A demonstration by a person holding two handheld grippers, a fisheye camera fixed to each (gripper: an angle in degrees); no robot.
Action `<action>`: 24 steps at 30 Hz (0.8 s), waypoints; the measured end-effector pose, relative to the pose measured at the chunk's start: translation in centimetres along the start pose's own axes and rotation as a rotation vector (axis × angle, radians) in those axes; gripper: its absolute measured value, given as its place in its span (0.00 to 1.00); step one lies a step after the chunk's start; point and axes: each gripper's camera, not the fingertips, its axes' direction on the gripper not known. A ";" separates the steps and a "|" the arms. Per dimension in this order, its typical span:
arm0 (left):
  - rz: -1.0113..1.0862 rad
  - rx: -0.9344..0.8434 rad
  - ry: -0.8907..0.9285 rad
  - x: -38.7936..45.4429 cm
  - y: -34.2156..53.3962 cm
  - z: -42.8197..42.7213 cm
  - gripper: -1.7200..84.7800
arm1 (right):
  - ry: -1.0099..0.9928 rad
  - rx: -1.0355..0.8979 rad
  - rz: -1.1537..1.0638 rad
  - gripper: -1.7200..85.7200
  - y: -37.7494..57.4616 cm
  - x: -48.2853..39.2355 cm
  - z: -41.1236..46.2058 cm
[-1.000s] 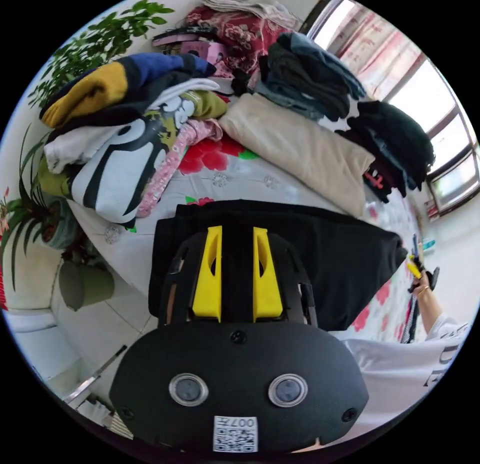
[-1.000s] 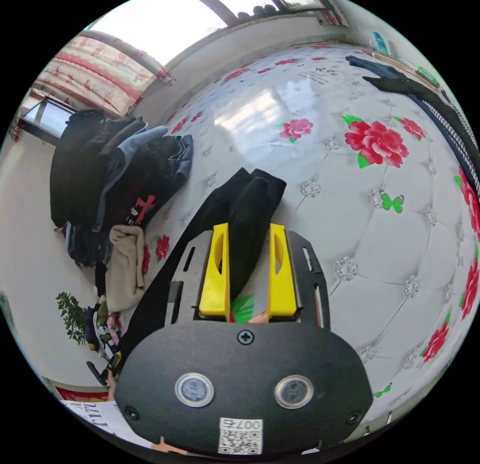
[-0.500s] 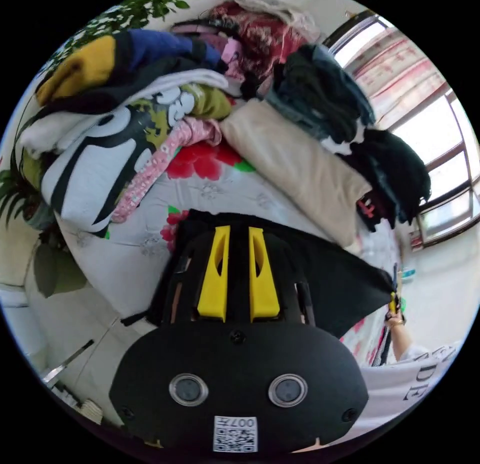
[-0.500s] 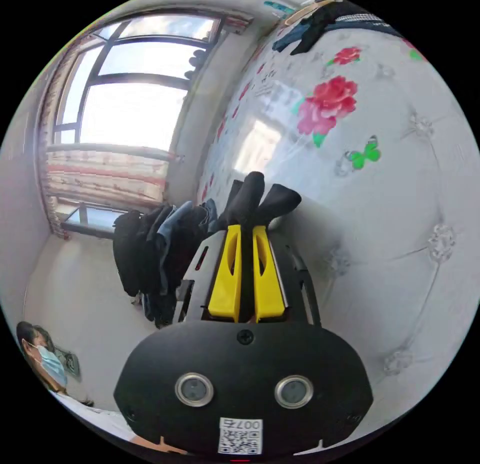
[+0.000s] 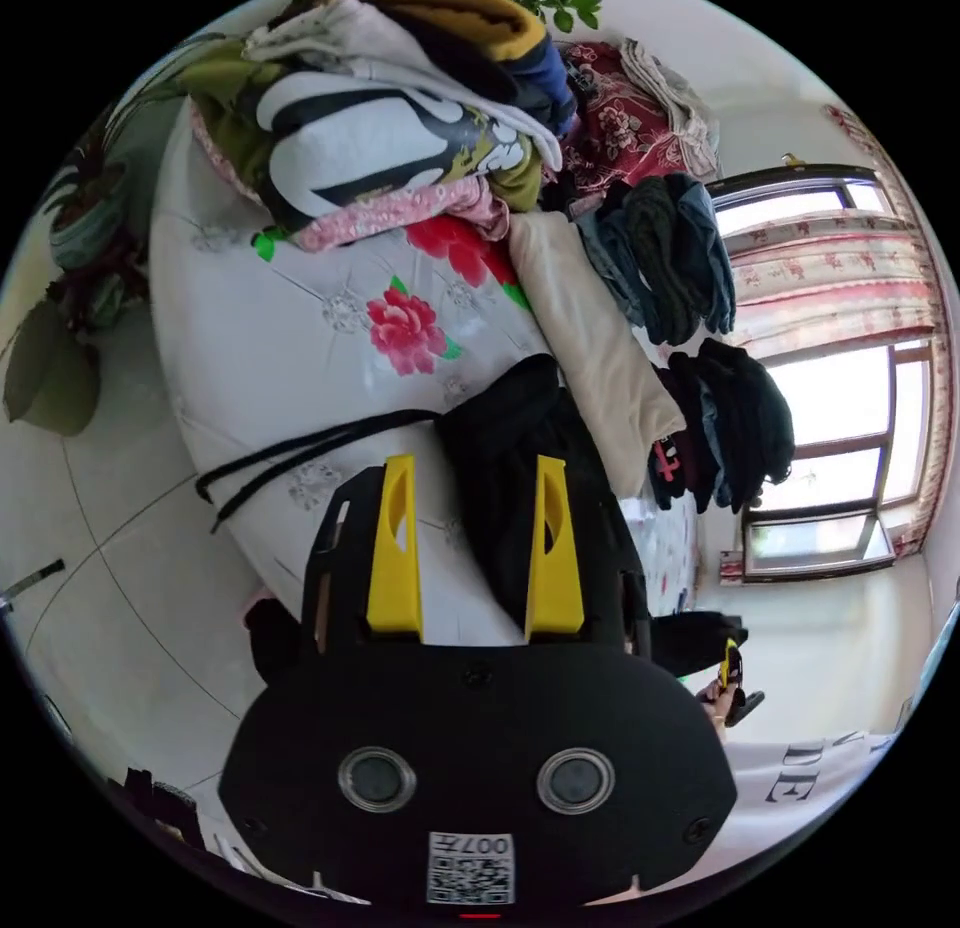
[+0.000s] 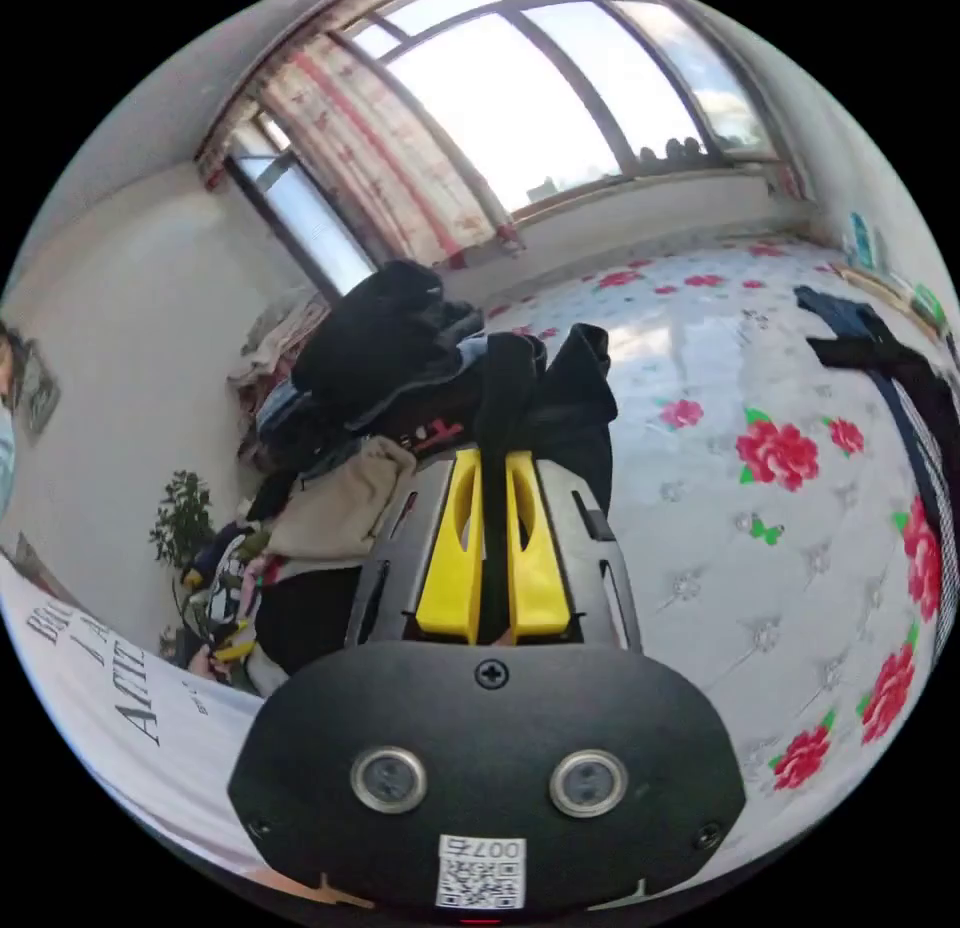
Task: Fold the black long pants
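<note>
Yellow fingers (image 6: 455, 558) of the right gripper (image 6: 491, 558) pinch the black pants (image 6: 545, 398), lifting one end; the left gripper (image 5: 475, 548) hangs open above the pants on the flowered bed (image 5: 300, 368).

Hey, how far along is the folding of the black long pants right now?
Early stage. In hand: the right tongs are shut on a bunched end of the black long pants, lifted above the floral bed. The left tongs are open, with black fabric lying between the jaws but not pinched. Left: no neat fold shows yet; the pants need laying flat, folding, and perhaps stacking by the clothes pile.
</note>
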 end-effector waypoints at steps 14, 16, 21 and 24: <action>0.023 0.037 0.166 -3.5 -2.7 -1.0 0.09 | -0.227 -0.682 -0.445 0.08 17.0 -22.4 18.1; 0.125 0.046 0.207 -1.3 -2.5 -2.4 0.09 | -0.182 -0.636 -0.394 0.08 16.0 -20.6 17.1; 0.603 -0.041 0.364 12.5 0.4 -4.2 0.09 | -0.148 -0.444 -0.111 0.10 13.7 -13.6 13.1; 0.941 -0.206 0.455 21.8 5.7 -2.1 0.09 | -0.132 -0.326 0.050 0.10 13.7 -9.0 10.6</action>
